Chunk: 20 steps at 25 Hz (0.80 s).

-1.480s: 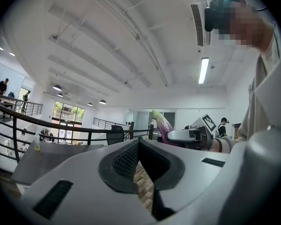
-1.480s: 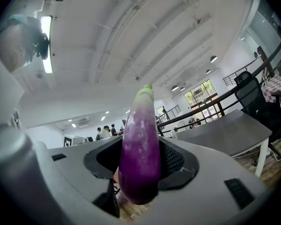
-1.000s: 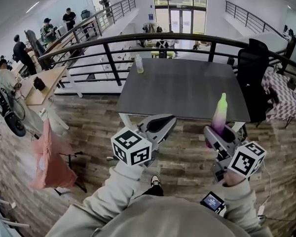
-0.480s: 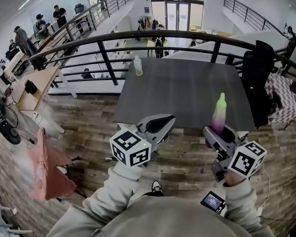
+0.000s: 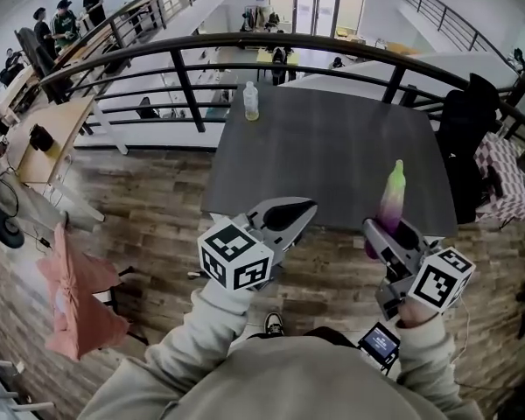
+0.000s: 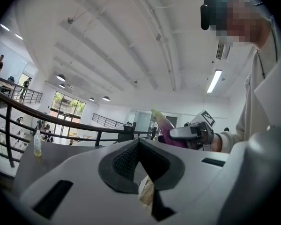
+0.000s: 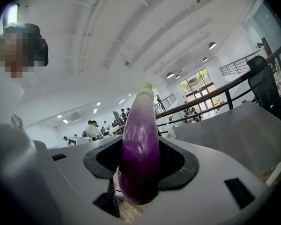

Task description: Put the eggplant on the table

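Bottle (image 5: pixel 251 101): pale, upright on the table's far corner, well ahead of the left gripper and slightly to its left. It also shows small at far left in the left gripper view (image 6: pixel 37 143).

Left gripper (image 5: pixel 290 213): held level, tips at the table's near edge. Its own view (image 6: pixel 138 146) shows the dark pads meeting in a V. Jaws are together with nothing between them.

Table (image 5: pixel 332 147): dark grey top, directly ahead of both grippers. A black railing (image 5: pixel 184 81) runs beyond it.

Right gripper (image 5: pixel 381 234): just to the right of the left one and apart from it. Jaws are clamped on the eggplant (image 5: pixel 391 201).

Eggplant: stands upright between the pads, purple bulb low in the jaws, pale green tip up (image 7: pixel 140 149). In the head view it is seen against the table's near right edge. Whether it is over the top or short of it, cannot tell.

Black chair (image 5: pixel 472 121): ahead and right of the right gripper, beside the table.
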Tool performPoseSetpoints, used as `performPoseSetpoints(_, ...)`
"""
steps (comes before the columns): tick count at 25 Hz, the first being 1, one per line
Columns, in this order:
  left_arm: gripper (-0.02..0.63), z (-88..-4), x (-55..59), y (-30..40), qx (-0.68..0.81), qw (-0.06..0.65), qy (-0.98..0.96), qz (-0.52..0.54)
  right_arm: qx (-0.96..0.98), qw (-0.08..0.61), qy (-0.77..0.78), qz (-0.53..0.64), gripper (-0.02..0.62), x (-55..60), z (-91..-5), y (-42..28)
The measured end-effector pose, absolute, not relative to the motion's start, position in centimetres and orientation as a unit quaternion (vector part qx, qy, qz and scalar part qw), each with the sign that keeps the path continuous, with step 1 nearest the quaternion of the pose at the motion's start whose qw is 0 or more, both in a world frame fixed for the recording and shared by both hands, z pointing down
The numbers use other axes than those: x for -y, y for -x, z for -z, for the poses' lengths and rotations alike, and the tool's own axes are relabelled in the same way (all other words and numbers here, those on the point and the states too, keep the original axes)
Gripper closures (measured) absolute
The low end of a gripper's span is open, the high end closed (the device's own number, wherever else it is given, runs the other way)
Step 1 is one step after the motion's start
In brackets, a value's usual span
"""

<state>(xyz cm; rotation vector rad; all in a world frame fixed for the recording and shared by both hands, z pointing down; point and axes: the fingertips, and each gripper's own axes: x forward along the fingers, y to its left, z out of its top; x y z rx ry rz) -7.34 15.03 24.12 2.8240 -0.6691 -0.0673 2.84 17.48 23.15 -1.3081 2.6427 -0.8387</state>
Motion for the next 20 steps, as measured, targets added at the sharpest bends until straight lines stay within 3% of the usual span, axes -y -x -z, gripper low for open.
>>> performPoseSetpoints(9,0.601,-24.6,-11.7,8.7,0.246,0.107,-0.963,0.019,-0.868,0.032,0.433,0.241,0.374,-12.1,-22.0,-2.6)
performPoseSetpoints(20,0.601,-24.4,-1.6,6.0,0.283,0.105,-0.953,0.021,-0.876,0.058,0.415,0.238,0.374,-2.3,-22.0,-7.4)
